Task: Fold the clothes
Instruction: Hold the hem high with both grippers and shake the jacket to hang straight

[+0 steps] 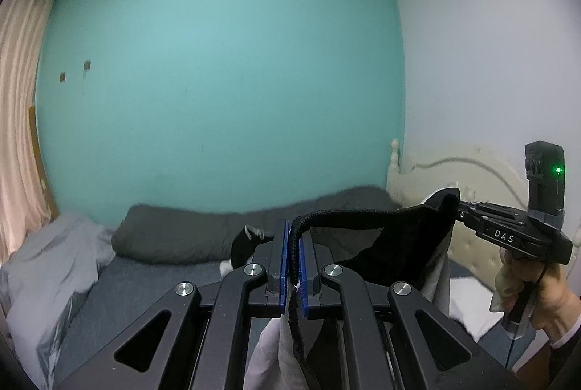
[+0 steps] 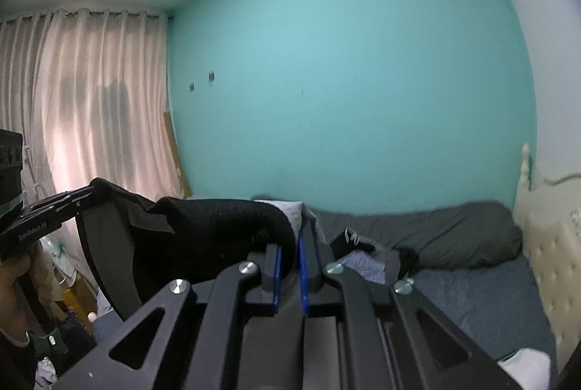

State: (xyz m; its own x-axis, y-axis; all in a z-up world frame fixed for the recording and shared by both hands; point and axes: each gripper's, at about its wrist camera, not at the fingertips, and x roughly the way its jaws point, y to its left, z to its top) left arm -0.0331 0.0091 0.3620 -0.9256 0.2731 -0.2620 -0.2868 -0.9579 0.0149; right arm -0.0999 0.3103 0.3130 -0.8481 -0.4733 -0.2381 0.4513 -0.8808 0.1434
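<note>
Both grippers (image 1: 294, 266) (image 2: 288, 266) pinch a black garment (image 1: 395, 244) (lower part hidden).

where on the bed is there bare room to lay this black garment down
Bare blue sheet lies between the dark grey duvet roll and cream headboard. Crowded beside the clothes pile and light grey blanket.
</note>
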